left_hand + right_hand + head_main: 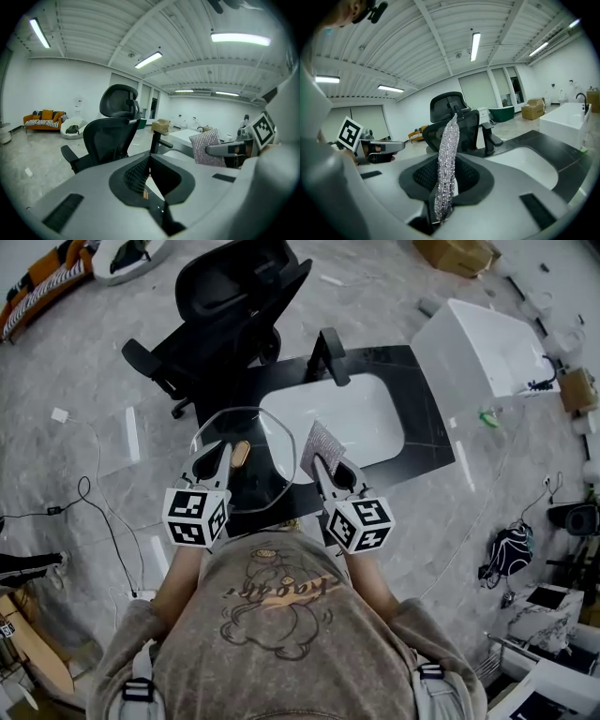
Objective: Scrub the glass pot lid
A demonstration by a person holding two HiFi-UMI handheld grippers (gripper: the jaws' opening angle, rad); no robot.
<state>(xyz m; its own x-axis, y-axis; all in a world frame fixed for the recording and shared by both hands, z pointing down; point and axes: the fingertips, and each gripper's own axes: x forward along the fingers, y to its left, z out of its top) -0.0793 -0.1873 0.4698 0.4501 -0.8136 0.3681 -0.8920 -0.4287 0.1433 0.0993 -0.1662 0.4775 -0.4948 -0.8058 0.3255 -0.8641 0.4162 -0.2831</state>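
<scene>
The round glass pot lid (264, 442), with a brown knob (241, 454), is held up over the black counter's front. My left gripper (218, 454) is shut on the lid near the knob. In the left gripper view its jaws (149, 159) are together, and the lid shows only as a thin edge between them. My right gripper (324, 465) is shut on a silvery scrub cloth (322, 444), which stands upright between the jaws (447, 164). The cloth (209, 147) sits just right of the lid's rim, close to it.
A white sink basin (361, 423) is set in the black counter (424, 404) right behind the lid. A black office chair (234, 306) stands beyond it. At the right is a white box (478, 348). Cables (94, 493) lie on the floor at the left.
</scene>
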